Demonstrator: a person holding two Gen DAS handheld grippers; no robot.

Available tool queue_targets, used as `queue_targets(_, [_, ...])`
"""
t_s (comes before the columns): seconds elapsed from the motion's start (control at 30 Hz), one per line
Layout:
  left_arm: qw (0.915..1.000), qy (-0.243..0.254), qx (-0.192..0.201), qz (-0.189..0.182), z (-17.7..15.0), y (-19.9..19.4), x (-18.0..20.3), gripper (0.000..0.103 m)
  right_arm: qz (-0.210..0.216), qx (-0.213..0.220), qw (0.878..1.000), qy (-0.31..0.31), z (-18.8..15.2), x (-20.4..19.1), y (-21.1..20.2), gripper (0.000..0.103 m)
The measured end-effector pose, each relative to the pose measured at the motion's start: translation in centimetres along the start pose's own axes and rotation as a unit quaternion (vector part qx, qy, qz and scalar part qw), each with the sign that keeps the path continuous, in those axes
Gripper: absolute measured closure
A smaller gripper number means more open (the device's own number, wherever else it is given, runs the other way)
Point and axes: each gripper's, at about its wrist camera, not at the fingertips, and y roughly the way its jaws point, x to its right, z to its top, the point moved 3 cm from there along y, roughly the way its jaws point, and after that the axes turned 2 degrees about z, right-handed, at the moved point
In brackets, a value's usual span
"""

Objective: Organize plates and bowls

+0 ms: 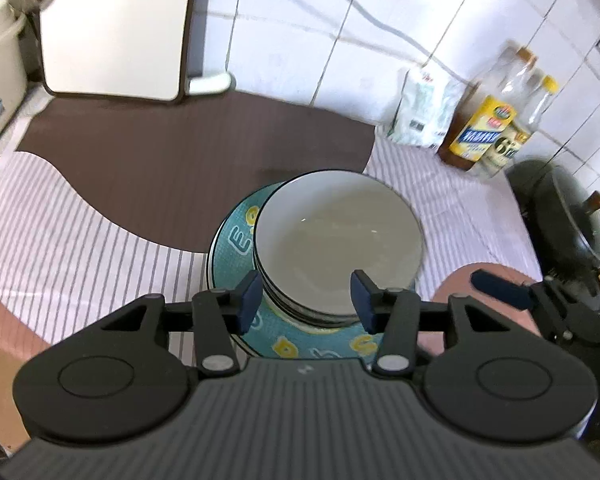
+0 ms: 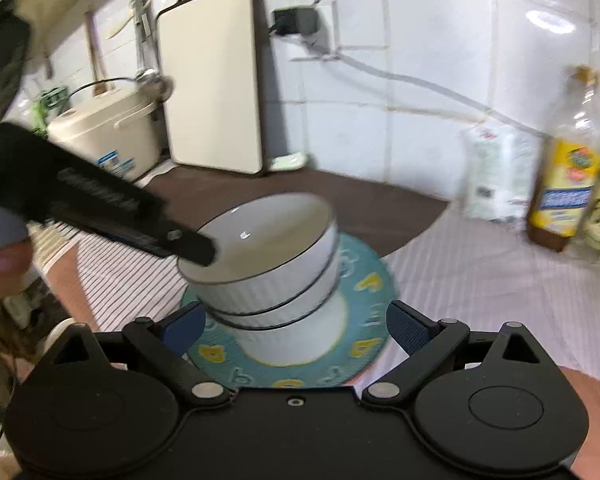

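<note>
Bowls (image 2: 260, 256), white with dark rims and nested in a small stack, sit on teal patterned plates (image 1: 236, 236) at the counter's centre, straddling the brown mat (image 1: 160, 152) and the striped cloth (image 1: 60, 208). They look like glazed ceramic: stiff, slick, fairly heavy as a stack and likely to chip if knocked, so the safest hold is probably a pinch across a rim wall, lifting level.

The left gripper (image 1: 306, 300) has its jaws spread, one pad at 9 o'clock of the bowls' near rim and the other inside the top bowl, neither clearly pressing. The right gripper (image 2: 296, 328) stands wide open, its pads flanking the plates' near edge without visible contact.

Only the right wrist view shows the stack's side: ribbed walls, the bowls tilted, the left tool reaching in from 9 o'clock. Only the left wrist view shows the empty interior and a dark wok (image 1: 572, 216) at 3 o'clock.
</note>
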Motion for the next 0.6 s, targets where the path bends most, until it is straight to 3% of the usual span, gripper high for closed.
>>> queue_targets(0.23, [0.9987, 0.022, 0.04, 0.021, -1.6, -5.2, 1.7, 0.051, -0.07, 0.007, 0.997, 0.039, 0.4, 1.3, -4.6, 0.004])
queue_targets(0.43, [0.9966, 0.036, 0.07, 0.025, -2.9, -8.5, 2.4, 0.043, -0.163, -0.028, 0.986, 0.033, -0.1, 1.2, -6.7, 0.003])
queue_targets(0.6, [0.9943, 0.047, 0.091, 0.028, -4.2, -10.6, 2.9, 0.035, -0.17, -0.027, 0.985, 0.028, -0.6, 0.5, -9.0, 0.003])
